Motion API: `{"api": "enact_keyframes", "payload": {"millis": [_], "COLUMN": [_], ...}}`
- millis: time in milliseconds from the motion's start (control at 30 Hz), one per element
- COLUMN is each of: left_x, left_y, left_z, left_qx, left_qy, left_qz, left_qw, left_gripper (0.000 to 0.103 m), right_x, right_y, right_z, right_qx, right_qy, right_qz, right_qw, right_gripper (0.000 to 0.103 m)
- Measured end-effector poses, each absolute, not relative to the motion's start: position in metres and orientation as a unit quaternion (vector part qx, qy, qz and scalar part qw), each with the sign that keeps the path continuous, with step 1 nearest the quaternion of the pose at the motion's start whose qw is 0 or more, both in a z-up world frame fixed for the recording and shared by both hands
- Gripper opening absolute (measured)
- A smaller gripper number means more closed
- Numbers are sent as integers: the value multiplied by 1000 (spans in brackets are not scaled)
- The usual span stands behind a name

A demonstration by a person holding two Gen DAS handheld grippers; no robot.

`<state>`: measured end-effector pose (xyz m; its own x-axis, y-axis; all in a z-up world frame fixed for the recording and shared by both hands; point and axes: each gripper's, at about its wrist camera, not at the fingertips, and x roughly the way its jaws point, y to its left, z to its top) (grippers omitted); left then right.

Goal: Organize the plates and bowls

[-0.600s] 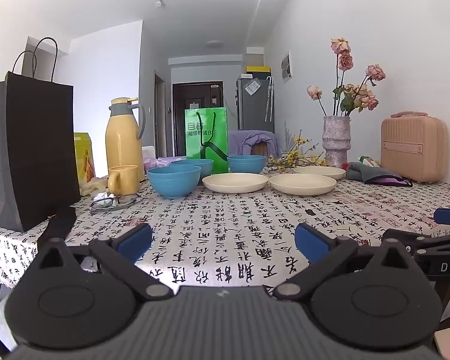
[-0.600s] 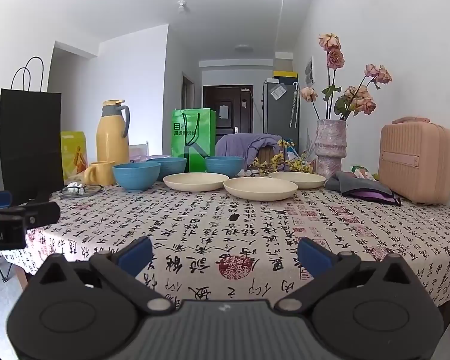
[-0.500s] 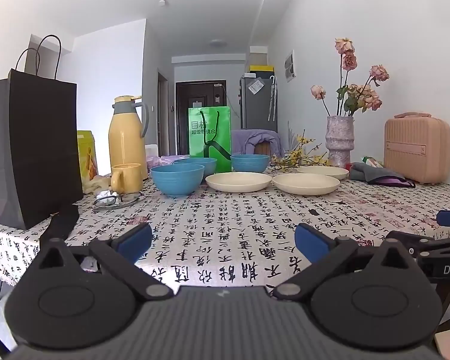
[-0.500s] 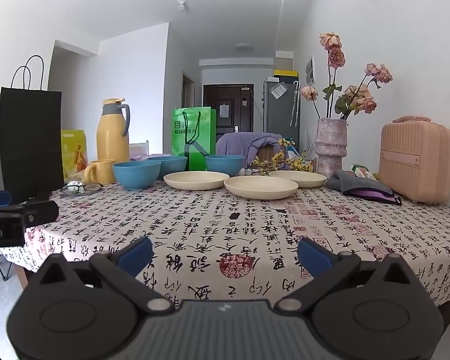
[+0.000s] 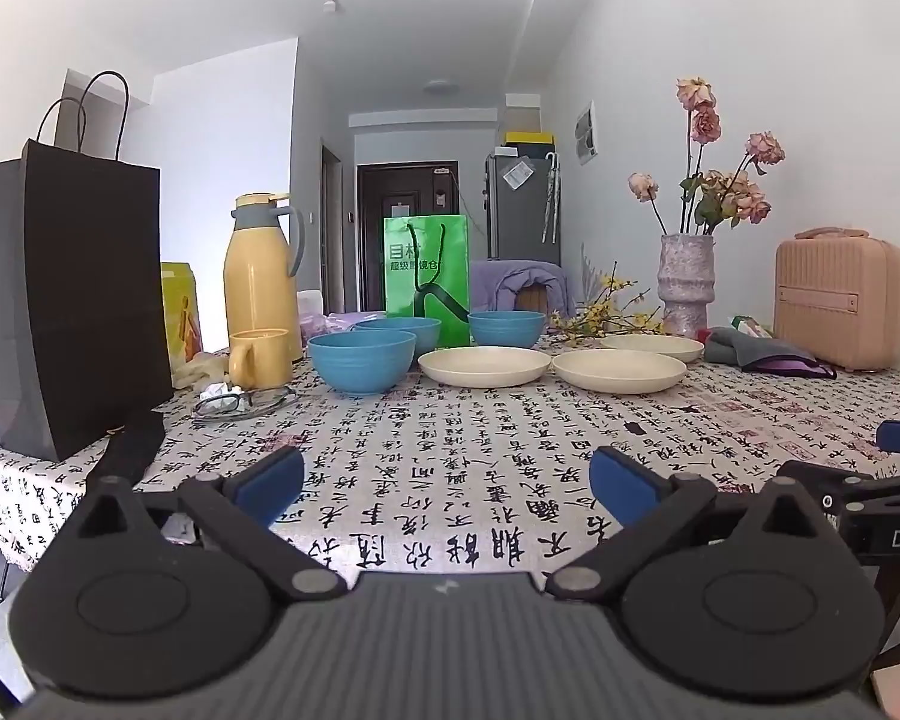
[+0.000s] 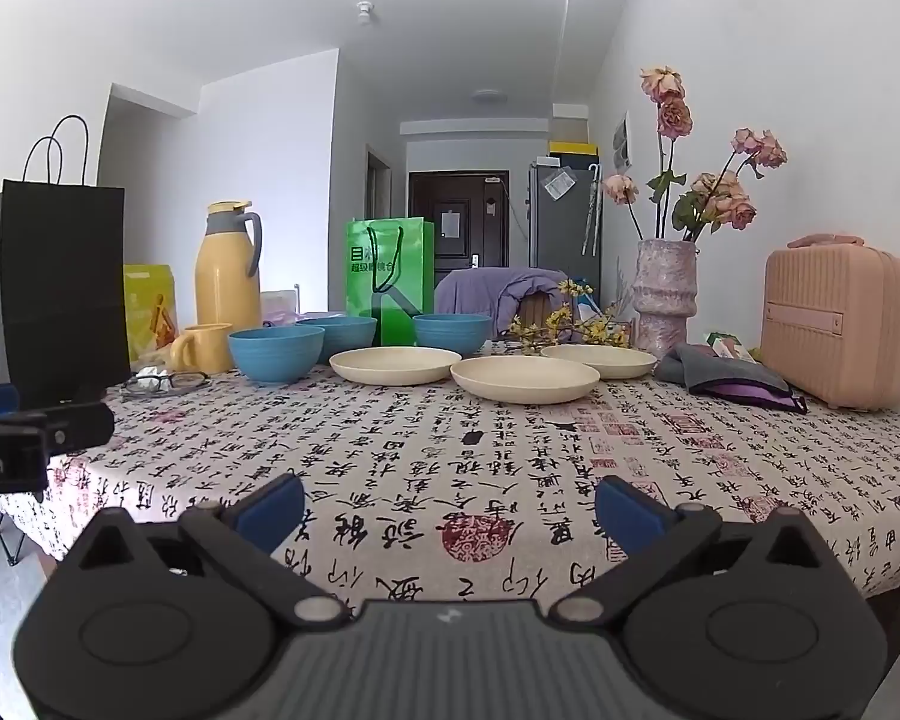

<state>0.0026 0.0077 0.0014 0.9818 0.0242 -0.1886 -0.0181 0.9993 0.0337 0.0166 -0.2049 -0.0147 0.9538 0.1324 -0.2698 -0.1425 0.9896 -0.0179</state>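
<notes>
The left claw (image 5: 447, 489) stands spread as wide as it goes, nothing between its two blue-padded fingers (image 5: 270, 483), and it hangs over the near edge of the surface (image 5: 450, 438). The right claw (image 6: 450, 501) is just as wide and just as empty, also at the near edge; each claw shows at the margin of the other's view, so the two sit side by side, apart from each other.

Beyond both claws a bare stretch of calligraphy-printed tablecloth (image 6: 426, 450) separates them from the dishes, which lie well apart from the fingers toward the far side of the surface. There are three blue bowls: the nearest bowl (image 5: 363, 363) at the left front, a second bowl (image 5: 399, 330) just behind it, and a third bowl (image 5: 506, 327) further right, in front of the green bag. There are three cream plates, all flat on the cloth and unstacked: the left plate (image 5: 485, 366), the middle plate (image 5: 619, 369) just beside it, and the far plate (image 5: 652, 347) behind, near the vase.

Around them stand one yellow mug (image 5: 261, 357), one yellow thermos jug (image 5: 261, 276), one pair of glasses (image 5: 243, 403), one black paper bag (image 5: 72, 324), one green paper bag (image 5: 426, 276), one vase of dried roses (image 5: 687, 285), one pink case (image 5: 840, 303) and a folded grey and purple cloth (image 5: 762, 354).
</notes>
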Motion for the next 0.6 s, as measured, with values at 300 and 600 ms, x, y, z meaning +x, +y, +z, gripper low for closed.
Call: {"api": "enact_keyframes", "payload": {"millis": [300,600], "left_x": [2,3], "left_y": [8,9], "left_z": [1,1], "left_qx": [14,16], "left_qy": [96,98], "left_qz": [13,12], "left_qw": [995,995], "left_gripper": [103,103], "right_x": [18,16], "right_y": [-207,-207], "right_z": [-14,-14], "right_qx": [-11,-12], "right_qy": [138,134], "right_qz": [66,68], "right_qw": [988,989], "right_gripper": [103,103]}}
